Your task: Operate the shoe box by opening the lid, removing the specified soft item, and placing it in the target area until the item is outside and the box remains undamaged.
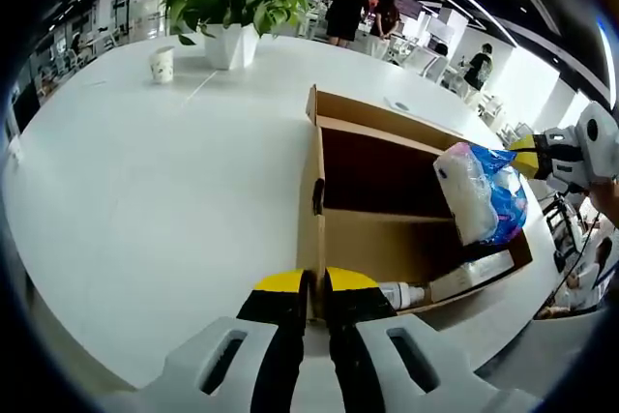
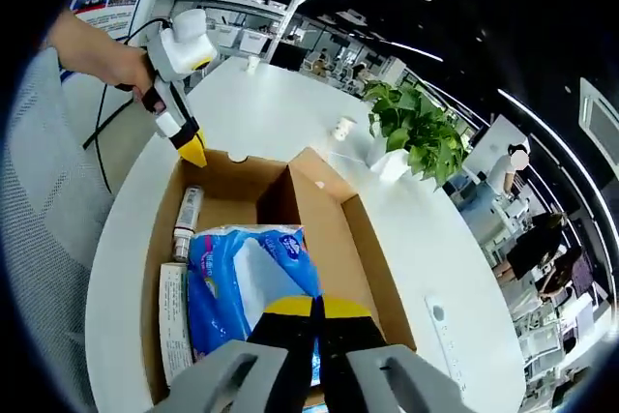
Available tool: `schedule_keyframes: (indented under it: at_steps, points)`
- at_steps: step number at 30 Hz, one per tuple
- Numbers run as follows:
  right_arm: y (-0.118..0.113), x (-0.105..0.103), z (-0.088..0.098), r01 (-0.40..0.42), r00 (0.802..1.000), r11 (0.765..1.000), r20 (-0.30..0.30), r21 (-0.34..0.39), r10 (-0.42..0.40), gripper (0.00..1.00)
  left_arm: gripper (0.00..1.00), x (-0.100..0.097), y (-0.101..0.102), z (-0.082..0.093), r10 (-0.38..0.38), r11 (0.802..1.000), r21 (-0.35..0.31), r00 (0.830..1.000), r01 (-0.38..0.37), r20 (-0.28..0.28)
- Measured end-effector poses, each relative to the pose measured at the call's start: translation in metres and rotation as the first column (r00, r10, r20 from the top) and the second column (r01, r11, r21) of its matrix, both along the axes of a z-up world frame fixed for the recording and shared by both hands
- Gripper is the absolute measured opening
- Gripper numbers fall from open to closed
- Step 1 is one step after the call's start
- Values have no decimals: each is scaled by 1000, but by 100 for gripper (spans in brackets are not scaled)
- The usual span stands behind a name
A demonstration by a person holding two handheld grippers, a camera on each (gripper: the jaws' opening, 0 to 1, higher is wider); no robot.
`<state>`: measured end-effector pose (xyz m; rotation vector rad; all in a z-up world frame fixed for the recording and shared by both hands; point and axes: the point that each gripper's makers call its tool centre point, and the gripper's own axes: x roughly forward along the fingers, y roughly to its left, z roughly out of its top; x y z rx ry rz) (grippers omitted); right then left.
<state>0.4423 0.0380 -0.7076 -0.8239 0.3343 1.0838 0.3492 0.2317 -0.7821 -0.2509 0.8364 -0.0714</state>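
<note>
The soft item, a blue-and-white plastic pack of tissues (image 2: 250, 289), is pinched in the right hand-held gripper (image 2: 315, 309), whose yellow-tipped jaws are drawn almost together on the pack's near end. In the right gripper view the pack runs straight out from those jaws, its long axis in line with them, over the left compartment of the open cardboard shoe box (image 2: 368, 258). In the left gripper view the same pack (image 1: 481, 192) stands at the box's right wall, its upper part above the rim and its lower part seemingly inside, so I judge it only partly lifted out. Just left of the pack in the right gripper view, along the box's left wall, lie a small bottle (image 2: 187, 218) and a flat printed carton (image 2: 172, 321); a cardboard divider (image 2: 290, 195) splits the box, and the right compartment looks dark. The left hand-held gripper (image 1: 314, 284) has its jaws narrowed onto the near edge of the box wall, apparently steadying it; it appears at the far corner of the box in the right gripper view (image 2: 193, 152). So the right gripper is the one on the item, and the coming move probably turns on pulling the pack up and away from the box over the white tabletop (image 1: 145, 191), where a potted plant (image 1: 232, 7) and a paper cup (image 1: 162, 64) stand well apart at the far side.
</note>
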Motion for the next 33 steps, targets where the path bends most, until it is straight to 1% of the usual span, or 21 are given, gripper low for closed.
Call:
schedule_keyframes:
  at_steps: [5, 9, 18, 24, 33]
  points:
    - [0, 0, 19, -7, 1000, 1000, 25, 23, 7, 0, 4, 0, 0, 0, -2, 1000, 5, 1000, 3, -1]
    - [-4, 3, 31, -4, 999, 999, 42, 37, 2, 0, 4, 0, 1, -1, -2, 1000, 6, 1000, 2, 0]
    - [-14, 3, 48, 5, 998, 998, 66, 64, -9, 0, 4, 0, 0, -1, -3, 1000, 5, 1000, 3, 1]
    - [-29, 6, 59, 24, 996, 996, 78, 83, -30, 0, 4, -1, 0, -1, -7, 1000, 9, 1000, 7, -3]
    - [-48, 11, 70, 49, 994, 993, 88, 105, -58, 0, 4, -1, -1, -1, -6, 1000, 9, 1000, 6, -4]
